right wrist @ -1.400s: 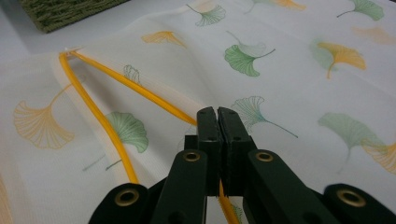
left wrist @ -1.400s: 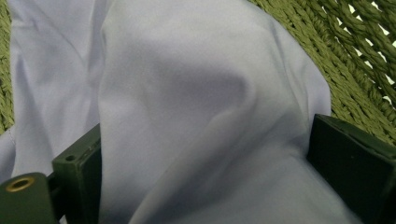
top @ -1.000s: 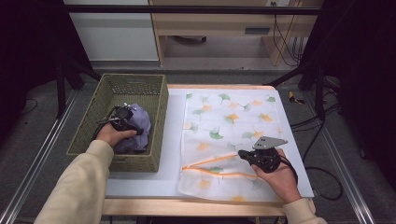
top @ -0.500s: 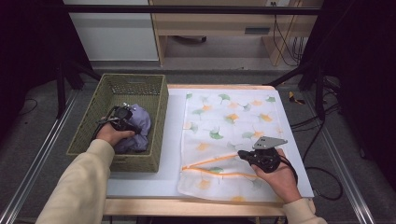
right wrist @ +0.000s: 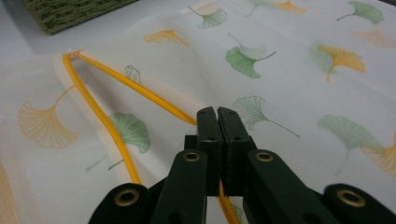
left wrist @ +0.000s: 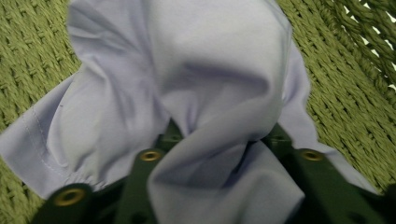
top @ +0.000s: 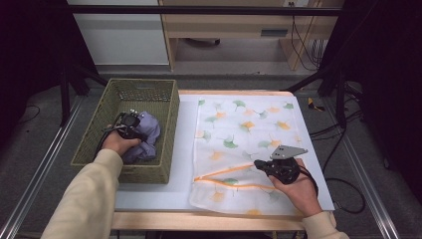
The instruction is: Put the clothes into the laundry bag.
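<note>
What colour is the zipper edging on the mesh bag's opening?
Orange-yellow, running along both sides of the opening of the mesh bag; the zipper edging shows best in the right gripper view.

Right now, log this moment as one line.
left gripper: closing on lavender cloth in basket | right gripper: shut on mesh bag's zipper edge

My basket [top: 94, 149] stands at the left on the table [top: 184, 149], and the cloth [top: 147, 132] lies in it, under my left gripper [top: 130, 121]. The bag [top: 239, 129] lies flat at the right. My right gripper [top: 263, 167] rests on its near part.
</note>
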Available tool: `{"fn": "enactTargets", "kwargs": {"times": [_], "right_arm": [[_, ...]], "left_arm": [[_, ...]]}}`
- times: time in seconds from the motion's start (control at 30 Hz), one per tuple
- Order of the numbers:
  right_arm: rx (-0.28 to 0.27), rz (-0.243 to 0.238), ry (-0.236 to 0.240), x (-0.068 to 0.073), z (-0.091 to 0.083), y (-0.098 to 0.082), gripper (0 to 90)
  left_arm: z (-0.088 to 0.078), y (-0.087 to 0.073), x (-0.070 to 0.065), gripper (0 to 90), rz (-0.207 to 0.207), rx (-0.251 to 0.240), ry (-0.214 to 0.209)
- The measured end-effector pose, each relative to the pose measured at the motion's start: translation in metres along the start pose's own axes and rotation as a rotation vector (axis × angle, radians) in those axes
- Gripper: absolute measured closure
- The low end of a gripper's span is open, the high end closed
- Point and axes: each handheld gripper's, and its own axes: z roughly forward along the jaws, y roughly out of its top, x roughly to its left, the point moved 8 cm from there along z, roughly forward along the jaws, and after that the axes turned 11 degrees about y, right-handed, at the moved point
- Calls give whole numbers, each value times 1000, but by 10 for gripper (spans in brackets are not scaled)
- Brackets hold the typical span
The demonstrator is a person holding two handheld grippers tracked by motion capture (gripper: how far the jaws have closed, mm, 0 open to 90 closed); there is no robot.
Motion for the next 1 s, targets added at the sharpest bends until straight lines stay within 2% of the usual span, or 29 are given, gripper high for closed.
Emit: {"fn": "enactTargets", "kwargs": {"times": [0.13,0.3,0.4,0.5,0.57,0.63,0.87,1.0], "right_arm": [[0,-4,0,0,0,0,886],[1,-3,0,1,0,0,886],[-4,3,-2,0,1,0,887],[-15,1,-2,-1,1,1,887],[-13,1,-3,-2,1,0,887],[-11,-1,-3,-1,1,0,887],[-12,-1,-11,1,2,-1,887],[-14,-1,-12,2,2,-2,887]], "left_arm": [[-3,0,2,730,-11,-8,8],[-12,3,5,754,-13,-58,28],[-20,6,8,758,-25,-108,33],[-35,12,11,760,-35,-181,36],[-43,15,12,761,-32,-210,45],[-52,16,12,762,-47,-231,45],[-93,24,9,762,-67,-360,80],[-114,23,7,764,-80,-422,111]]}}
